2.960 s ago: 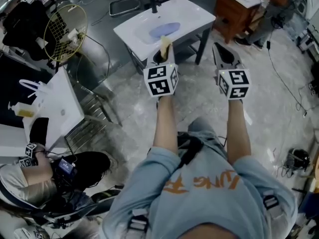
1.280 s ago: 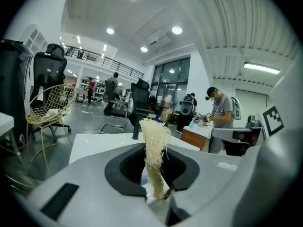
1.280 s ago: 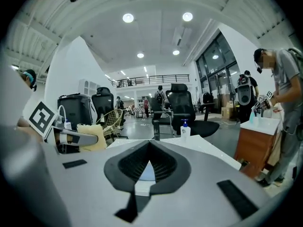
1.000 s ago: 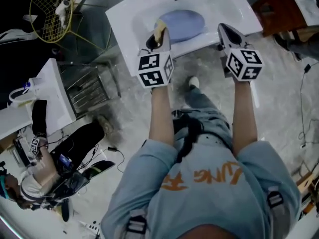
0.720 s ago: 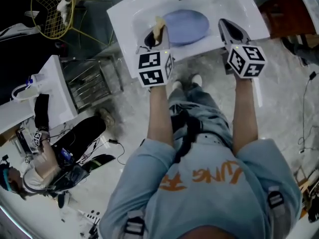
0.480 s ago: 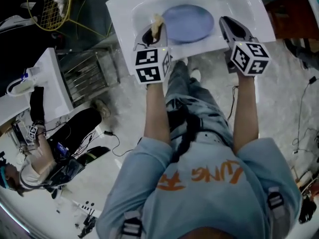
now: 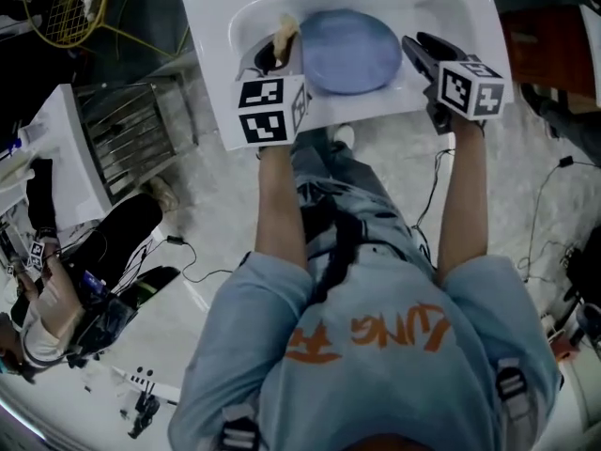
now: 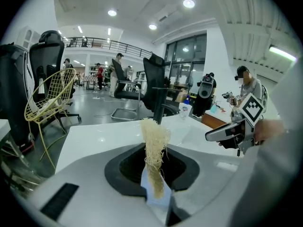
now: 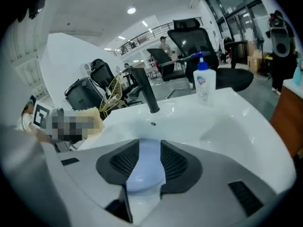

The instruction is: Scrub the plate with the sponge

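A round blue plate [image 7: 349, 50] lies flat in the white sink [image 7: 216, 26]. My left gripper [image 7: 272, 54] hovers over the basin at the plate's left edge, shut on a pale yellow fibrous sponge [image 7: 285, 32] that sticks up from its jaws. In the left gripper view the sponge [image 8: 154, 150] stands upright in my left gripper [image 8: 154, 174]. My right gripper [image 7: 414, 45] sits at the plate's right edge, and its jaws have just been opening. In the right gripper view, the right gripper [image 9: 144, 176] is open, with the plate [image 9: 144, 167] showing in the gap and untouched by the pads.
A black faucet [image 9: 147, 96] rises at the back of the sink, with a white pump bottle [image 9: 204, 82] to its right. A wire rack [image 7: 127, 130] and a white table [image 7: 56, 158] stand to the left. A seated person [image 7: 56, 299] is at lower left.
Both grippers have moved forward from in front of the sink to either side of the plate. The right jaws have gone from shut to open. The sponge stays in the left gripper.
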Available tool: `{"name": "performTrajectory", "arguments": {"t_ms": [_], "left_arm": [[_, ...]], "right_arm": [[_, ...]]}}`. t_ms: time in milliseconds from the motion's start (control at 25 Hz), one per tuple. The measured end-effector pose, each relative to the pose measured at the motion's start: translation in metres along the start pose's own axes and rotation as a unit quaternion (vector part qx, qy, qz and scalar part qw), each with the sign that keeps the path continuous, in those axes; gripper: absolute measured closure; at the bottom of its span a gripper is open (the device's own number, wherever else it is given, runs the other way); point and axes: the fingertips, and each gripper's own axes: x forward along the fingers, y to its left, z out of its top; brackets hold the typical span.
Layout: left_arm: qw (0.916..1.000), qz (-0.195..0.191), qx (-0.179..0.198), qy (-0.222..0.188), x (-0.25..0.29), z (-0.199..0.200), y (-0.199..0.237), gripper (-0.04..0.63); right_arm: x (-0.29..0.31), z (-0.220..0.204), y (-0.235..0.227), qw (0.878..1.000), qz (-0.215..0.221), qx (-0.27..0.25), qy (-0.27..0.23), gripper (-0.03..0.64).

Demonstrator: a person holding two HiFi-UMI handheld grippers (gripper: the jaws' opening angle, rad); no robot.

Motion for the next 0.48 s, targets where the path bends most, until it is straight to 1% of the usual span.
{"name": "performTrajectory", "arguments": {"t_ms": [80, 160, 240, 320, 400, 480], "left_arm": [[1.0000, -0.005, -0.005, 0.001, 0.014, 0.003, 0.007, 0.546], [0.9999, -0.011, -0.013, 0.003, 0.022, 0.002, 0.011, 0.546], [0.9997, -0.015, -0.016, 0.007, 0.027, -0.001, 0.017, 0.546], [0.9996, -0.019, -0.021, 0.009, 0.030, -0.003, 0.023, 0.546], [0.9994, -0.021, -0.026, 0.011, 0.034, -0.005, 0.030, 0.546], [0.9992, -0.023, -0.029, 0.014, 0.039, -0.006, 0.036, 0.546]], "right_arm": [[0.020, 0.000, -0.003, 0.998, 0.036, 0.023, 0.039, 0.473], [0.035, 0.001, -0.003, 0.996, 0.053, 0.029, 0.072, 0.456], [0.049, -0.007, -0.011, 0.993, 0.042, 0.023, 0.112, 0.435], [0.060, -0.022, -0.023, 0.987, 0.028, 0.025, 0.159, 0.410], [0.070, -0.037, -0.033, 0.978, 0.024, 0.038, 0.206, 0.413], [0.080, -0.051, -0.038, 0.967, 0.030, 0.060, 0.247, 0.416]]}}
